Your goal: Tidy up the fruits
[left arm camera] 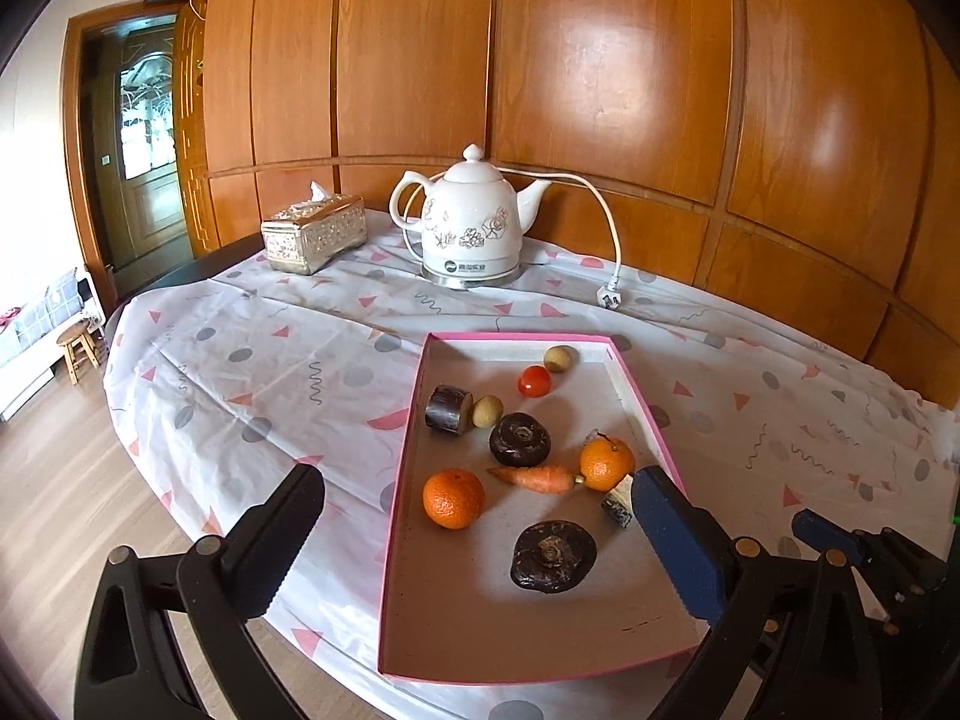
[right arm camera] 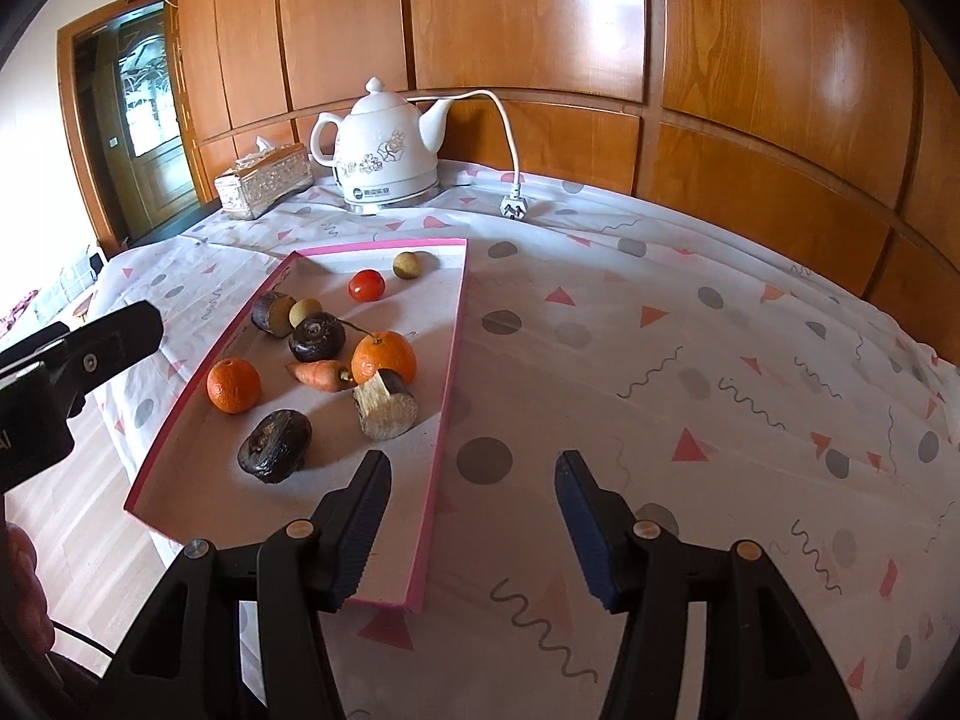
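Note:
A pink-rimmed tray lies on the patterned tablecloth. In it are two oranges, a carrot, two dark water chestnuts, a tomato, two longans and a cut sugarcane piece. My left gripper hangs wide open and empty above the tray's near half. A second sugarcane piece lies close to the tray's right rim. My right gripper is open and empty, straddling that rim near the front corner.
A white ceramic kettle with its cord and loose plug stands at the back, a tissue box to its left. Wood panelling closes the far side. The table edge drops to the floor on the left, where a small stool stands.

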`<action>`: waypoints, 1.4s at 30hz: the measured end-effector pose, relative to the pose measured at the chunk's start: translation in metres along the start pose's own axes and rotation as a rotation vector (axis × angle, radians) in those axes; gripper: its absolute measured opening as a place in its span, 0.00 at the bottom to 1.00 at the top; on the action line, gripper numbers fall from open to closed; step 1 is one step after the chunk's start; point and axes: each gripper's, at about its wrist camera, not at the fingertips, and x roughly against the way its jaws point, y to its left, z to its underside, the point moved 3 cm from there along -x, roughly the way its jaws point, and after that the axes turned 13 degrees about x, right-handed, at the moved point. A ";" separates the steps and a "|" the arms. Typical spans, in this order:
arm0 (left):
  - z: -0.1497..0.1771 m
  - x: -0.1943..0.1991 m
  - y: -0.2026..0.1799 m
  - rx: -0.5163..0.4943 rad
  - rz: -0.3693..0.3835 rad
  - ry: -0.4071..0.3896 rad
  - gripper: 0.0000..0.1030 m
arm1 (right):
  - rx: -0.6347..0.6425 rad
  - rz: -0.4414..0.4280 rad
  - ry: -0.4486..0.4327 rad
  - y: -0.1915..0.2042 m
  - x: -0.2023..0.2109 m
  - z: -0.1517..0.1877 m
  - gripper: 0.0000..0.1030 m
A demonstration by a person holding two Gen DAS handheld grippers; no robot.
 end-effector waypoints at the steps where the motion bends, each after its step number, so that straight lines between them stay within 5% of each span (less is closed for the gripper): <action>1: 0.000 0.002 -0.001 -0.005 0.000 -0.007 1.00 | 0.000 0.002 -0.001 0.000 0.000 0.000 0.56; 42: 0.003 0.002 0.000 -0.002 -0.018 -0.017 1.00 | 0.012 0.002 0.001 0.006 0.001 0.003 0.56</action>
